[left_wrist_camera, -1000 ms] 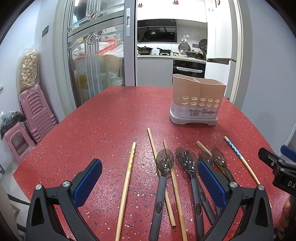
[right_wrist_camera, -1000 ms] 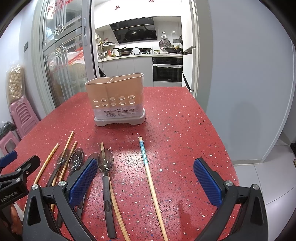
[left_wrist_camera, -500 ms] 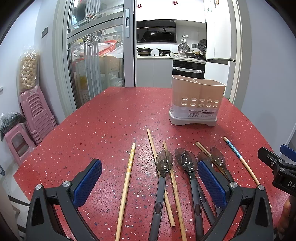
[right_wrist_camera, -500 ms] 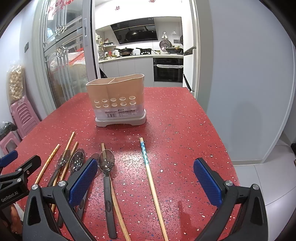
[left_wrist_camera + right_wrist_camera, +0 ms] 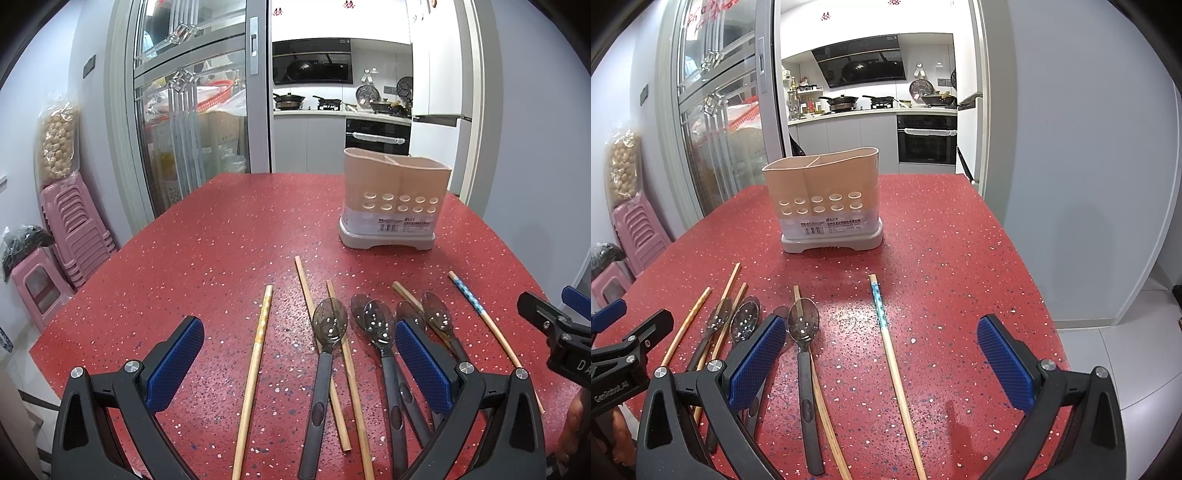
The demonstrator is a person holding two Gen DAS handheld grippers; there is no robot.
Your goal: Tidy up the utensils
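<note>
A beige two-compartment utensil holder (image 5: 395,201) (image 5: 827,203) stands upright and empty on the red speckled table (image 5: 221,251). Several dark spoons (image 5: 327,350) (image 5: 804,343) and wooden chopsticks (image 5: 255,362) lie side by side at the near edge. A chopstick with a blue patterned tip (image 5: 480,317) (image 5: 892,354) lies rightmost. My left gripper (image 5: 295,365) is open and empty, hovering over the spoons and chopsticks. My right gripper (image 5: 882,362) is open and empty above the blue-tipped chopstick.
The table's right edge (image 5: 1045,295) drops to a tiled floor. Pink stacked stools (image 5: 74,229) stand left of the table. A glass sliding door (image 5: 184,110) and a kitchen lie beyond the far edge.
Both grippers have drifted very slightly; the holder sits a touch higher in both views. Nothing on the table has moved.
</note>
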